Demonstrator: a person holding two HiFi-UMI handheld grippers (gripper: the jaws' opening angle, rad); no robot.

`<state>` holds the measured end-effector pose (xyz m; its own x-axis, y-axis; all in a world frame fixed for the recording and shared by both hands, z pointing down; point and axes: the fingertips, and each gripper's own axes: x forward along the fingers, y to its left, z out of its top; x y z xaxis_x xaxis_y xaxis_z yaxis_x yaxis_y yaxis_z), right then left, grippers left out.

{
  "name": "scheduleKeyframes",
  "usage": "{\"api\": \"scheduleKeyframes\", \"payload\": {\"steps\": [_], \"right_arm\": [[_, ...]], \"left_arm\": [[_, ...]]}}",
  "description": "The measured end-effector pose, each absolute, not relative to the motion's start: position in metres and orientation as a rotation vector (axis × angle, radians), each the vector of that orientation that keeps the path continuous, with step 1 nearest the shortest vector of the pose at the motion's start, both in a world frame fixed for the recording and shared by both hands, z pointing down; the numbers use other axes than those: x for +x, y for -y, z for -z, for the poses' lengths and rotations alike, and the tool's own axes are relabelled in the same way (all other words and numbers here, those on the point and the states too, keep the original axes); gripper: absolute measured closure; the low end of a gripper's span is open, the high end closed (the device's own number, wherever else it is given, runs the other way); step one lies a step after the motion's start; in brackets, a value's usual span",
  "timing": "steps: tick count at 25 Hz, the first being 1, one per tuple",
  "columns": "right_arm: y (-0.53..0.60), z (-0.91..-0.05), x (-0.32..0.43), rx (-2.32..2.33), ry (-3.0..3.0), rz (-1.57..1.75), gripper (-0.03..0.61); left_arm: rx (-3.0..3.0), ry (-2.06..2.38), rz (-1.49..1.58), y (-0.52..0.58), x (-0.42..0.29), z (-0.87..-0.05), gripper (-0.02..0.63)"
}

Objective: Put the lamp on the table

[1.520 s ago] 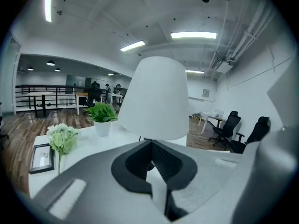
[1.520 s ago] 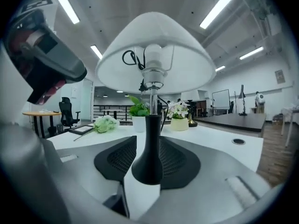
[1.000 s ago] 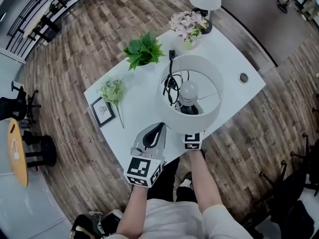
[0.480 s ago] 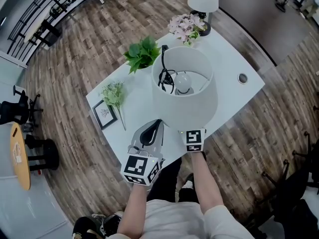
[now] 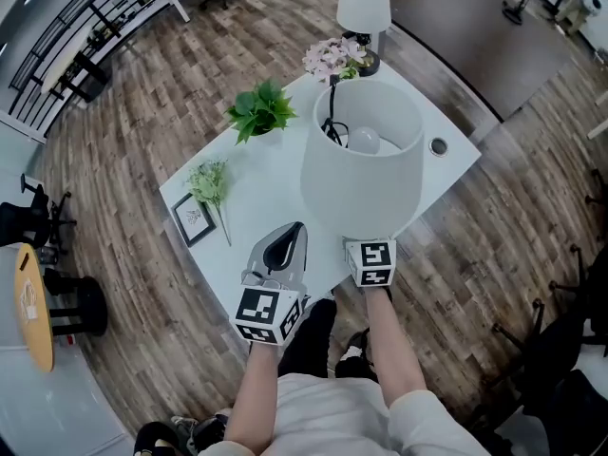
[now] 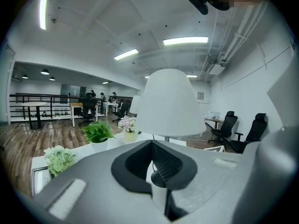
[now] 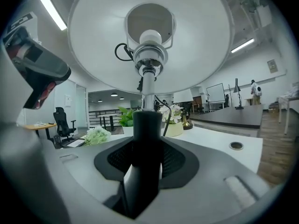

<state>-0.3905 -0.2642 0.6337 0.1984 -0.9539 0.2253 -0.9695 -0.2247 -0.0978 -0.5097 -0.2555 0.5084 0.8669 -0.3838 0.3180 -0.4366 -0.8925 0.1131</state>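
Since 1 s earlier the lamp [image 5: 362, 164] had swung farther out over the bench [image 5: 255, 190], its stem [image 7: 148, 87] upright and clamped in my right tool [image 7: 147, 125] directly below the shade [image 7: 93, 45], so I judged the drop was straight down; my left tool [image 5: 284, 246] sat alongside, closed and empty.

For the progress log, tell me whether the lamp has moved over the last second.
Yes. In the head view the lamp has shifted away toward the pink flowers: its shade, earlier clear of them, now reaches them.
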Motion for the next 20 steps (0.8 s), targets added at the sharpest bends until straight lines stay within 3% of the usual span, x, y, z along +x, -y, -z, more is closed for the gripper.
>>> {"api": "scheduleKeyframes", "payload": {"steps": [20], "right_arm": [[0.026, -0.529, -0.291, 2.487, 1.669, -0.476, 0.410]], "left_arm": [[2.941, 0.308, -0.413, 0.057, -0.398, -0.458, 0.614]]}}
